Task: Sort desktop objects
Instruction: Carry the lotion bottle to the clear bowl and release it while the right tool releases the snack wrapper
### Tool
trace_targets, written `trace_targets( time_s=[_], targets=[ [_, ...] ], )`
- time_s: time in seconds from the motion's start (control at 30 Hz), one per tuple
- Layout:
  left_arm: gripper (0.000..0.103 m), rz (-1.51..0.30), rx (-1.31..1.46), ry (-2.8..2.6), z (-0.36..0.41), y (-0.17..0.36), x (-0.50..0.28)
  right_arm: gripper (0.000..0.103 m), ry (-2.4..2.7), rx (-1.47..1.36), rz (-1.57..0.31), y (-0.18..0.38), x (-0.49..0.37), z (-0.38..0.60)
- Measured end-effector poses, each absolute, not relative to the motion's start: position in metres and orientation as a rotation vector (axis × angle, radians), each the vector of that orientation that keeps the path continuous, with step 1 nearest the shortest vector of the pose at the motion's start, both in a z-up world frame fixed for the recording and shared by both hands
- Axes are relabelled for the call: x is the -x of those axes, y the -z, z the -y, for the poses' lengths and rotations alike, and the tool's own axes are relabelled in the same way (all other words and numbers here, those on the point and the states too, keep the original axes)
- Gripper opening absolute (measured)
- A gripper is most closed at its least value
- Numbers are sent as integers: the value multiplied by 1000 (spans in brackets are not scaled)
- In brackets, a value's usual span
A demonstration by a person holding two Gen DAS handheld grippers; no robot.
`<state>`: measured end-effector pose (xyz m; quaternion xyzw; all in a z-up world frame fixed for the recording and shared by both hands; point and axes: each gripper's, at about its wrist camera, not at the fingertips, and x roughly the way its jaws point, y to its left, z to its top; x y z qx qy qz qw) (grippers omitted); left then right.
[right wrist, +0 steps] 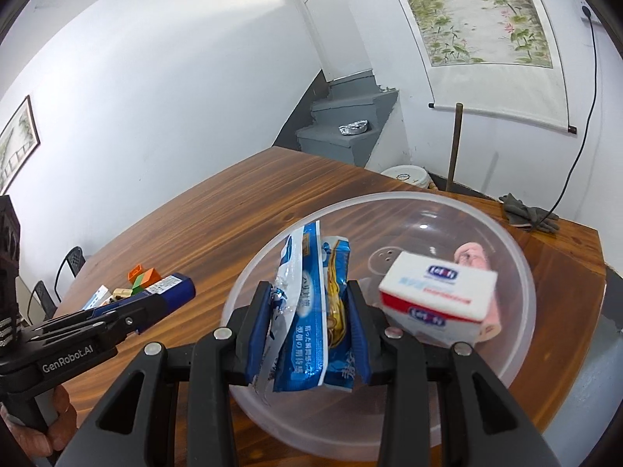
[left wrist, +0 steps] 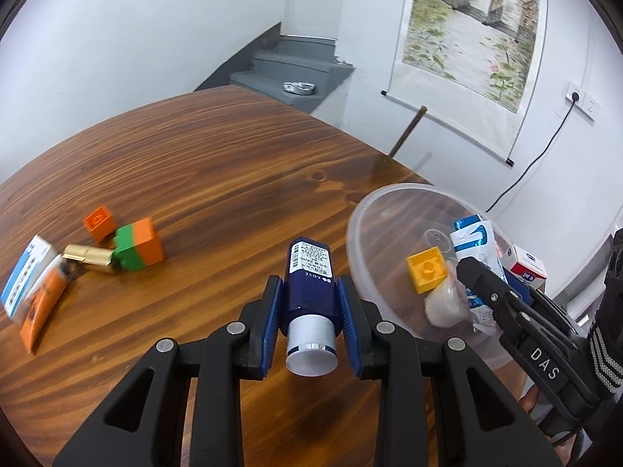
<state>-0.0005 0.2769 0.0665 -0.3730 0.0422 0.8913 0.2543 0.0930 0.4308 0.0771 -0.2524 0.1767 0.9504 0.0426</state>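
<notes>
My left gripper is shut on a dark blue bottle with a white cap, held above the wooden table just left of the clear plastic bowl. My right gripper is shut on two blue snack packets, held over the bowl. A white and red box appears blurred over the bowl beside the packets. The bowl holds a yellow brick, a white lump and a pink item.
At the table's left lie an orange brick, a green-orange block, a gold tube and a blue-white-orange box. A grey glove lies at the far right table edge. Stairs and a wall scroll stand behind.
</notes>
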Motion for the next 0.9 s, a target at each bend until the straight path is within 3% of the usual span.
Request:
trace_targets(
  time_s=[0.63,0.7,0.8,0.9],
  targets=[
    [33,-138,1027,-2267,-345,-60,15,44,-2813,800,-572,-71,-86,-462],
    [50,-141,1027,-2265,-346,-60,14,48,-2817,792,-603,-72,-87,-465],
    [60,-129,991,-2308,-340,-65,13,53,-2810,768,-573,-77,-90,-463],
    [63,-120,965,-2324,-334,-69,11,55,-2814,759,-568,-79,-92,-459]
  ],
)
